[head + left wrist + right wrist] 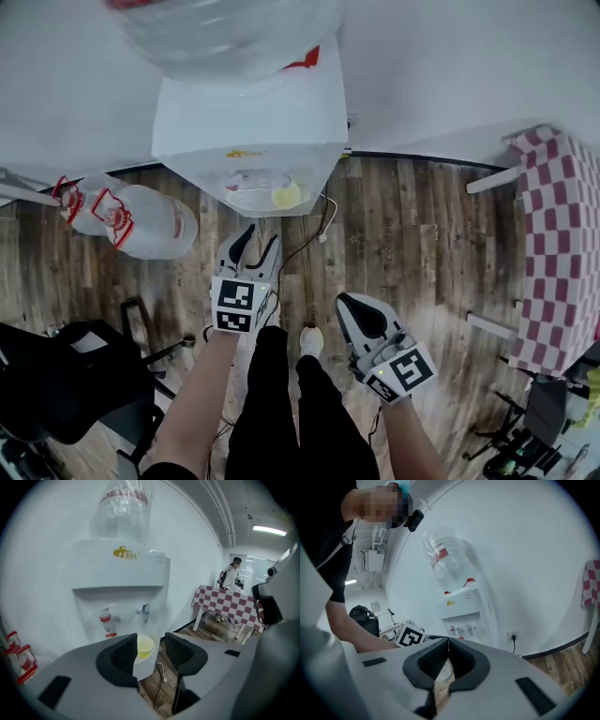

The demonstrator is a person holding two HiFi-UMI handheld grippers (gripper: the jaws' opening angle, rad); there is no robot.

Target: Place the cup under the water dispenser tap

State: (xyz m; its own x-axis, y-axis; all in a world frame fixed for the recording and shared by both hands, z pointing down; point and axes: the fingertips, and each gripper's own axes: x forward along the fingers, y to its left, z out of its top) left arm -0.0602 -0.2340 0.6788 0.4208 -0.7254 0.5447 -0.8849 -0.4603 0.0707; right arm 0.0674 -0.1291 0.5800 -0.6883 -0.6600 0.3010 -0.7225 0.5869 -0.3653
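A small yellow cup (286,195) stands on the drip tray of the white water dispenser (248,112). In the left gripper view the cup (144,646) sits below the blue tap (145,612), with the red tap (106,618) to its left. My left gripper (258,242) is out in front of the dispenser, away from the cup, its jaws apart and empty. The cup shows far off through their gap (151,645). My right gripper (354,307) is lower and to the right, jaws closed together on nothing (448,645).
A large water bottle (234,28) tops the dispenser. Spare bottles (141,220) lie on the wooden floor at the left. A power cable (319,225) trails from the dispenser. A checkered table (562,234) stands at the right, a black chair (56,375) at lower left, and a person (232,576) beyond.
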